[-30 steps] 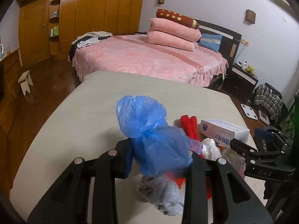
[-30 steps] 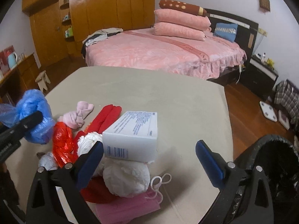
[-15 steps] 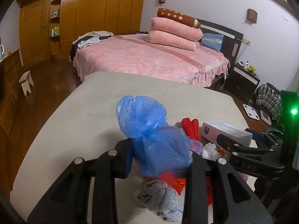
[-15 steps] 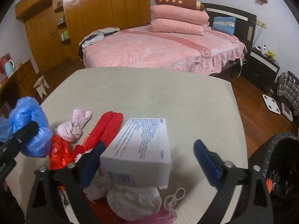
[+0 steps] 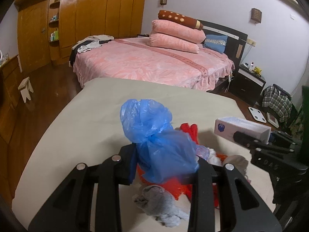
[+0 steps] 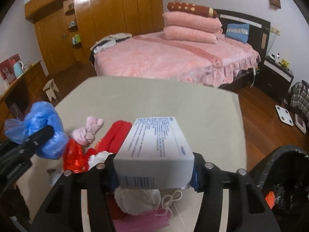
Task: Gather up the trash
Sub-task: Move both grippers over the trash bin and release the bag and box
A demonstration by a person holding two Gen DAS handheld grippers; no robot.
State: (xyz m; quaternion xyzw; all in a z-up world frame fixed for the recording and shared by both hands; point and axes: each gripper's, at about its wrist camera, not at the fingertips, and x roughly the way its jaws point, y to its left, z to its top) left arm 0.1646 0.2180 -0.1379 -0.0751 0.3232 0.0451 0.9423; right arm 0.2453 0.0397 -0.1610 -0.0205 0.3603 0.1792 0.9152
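In the left wrist view, the left gripper (image 5: 164,166) is seen angled down over the beige table (image 5: 87,127), its jaws pinched on a crumpled blue plastic bag (image 5: 154,137), with the white box (image 5: 241,128) at 3 o'clock in the right gripper (image 5: 251,141). In the right wrist view, the jaws are closing on that box (image 6: 156,145), which sits between the pads above the trash pile (image 6: 92,150); the black bin (image 6: 285,183) lies at 4 o'clock.

A pink-covered bed (image 6: 173,61) with stacked pillows (image 6: 191,27) stood beyond the beige table (image 6: 173,96); wooden wardrobes (image 6: 115,15) lined the far wall, above dark wood flooring (image 6: 256,112).
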